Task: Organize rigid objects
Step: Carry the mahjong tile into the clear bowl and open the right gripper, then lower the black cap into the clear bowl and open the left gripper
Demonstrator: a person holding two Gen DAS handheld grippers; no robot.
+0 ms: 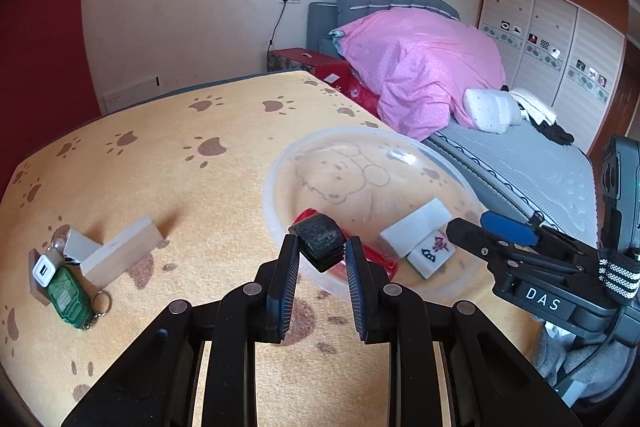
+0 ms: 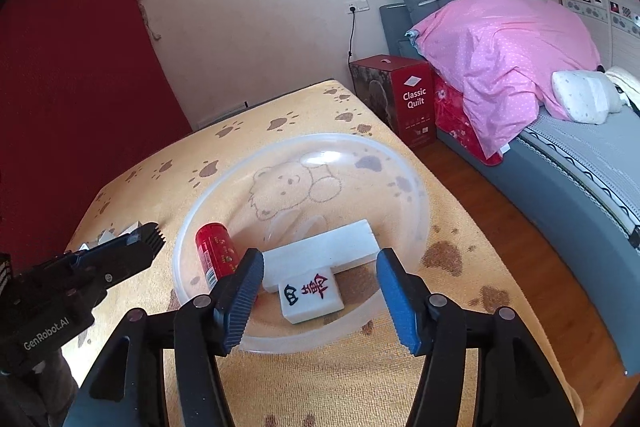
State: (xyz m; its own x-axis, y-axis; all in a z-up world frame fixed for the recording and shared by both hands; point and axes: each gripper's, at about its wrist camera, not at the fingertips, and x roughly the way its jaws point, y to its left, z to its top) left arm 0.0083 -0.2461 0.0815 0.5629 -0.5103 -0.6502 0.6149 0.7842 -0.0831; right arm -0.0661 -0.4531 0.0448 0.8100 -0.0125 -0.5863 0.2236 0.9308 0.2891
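Observation:
A clear plastic bowl (image 1: 280, 183) (image 2: 416, 195) sits on the yellow paw-print cloth. In it lie a red tube (image 2: 214, 255) (image 1: 376, 257), a white block (image 2: 320, 251) (image 1: 416, 227) and a mahjong tile (image 2: 310, 293) (image 1: 432, 253). My left gripper (image 1: 322, 247) is shut on a black ribbed cap (image 1: 322, 239), held over the bowl's near rim; it also shows in the right wrist view (image 2: 150, 233). My right gripper (image 2: 316, 275) is open and empty, just above the tile at the bowl's near side; it shows at the right of the left wrist view (image 1: 464, 227).
On the cloth at the left lie a wooden block (image 1: 120, 253), a white charger (image 1: 44, 269) and a green key fob (image 1: 68, 299). A bed with a pink quilt (image 2: 512, 67) and a red box (image 2: 412, 99) stand beyond the table's right edge.

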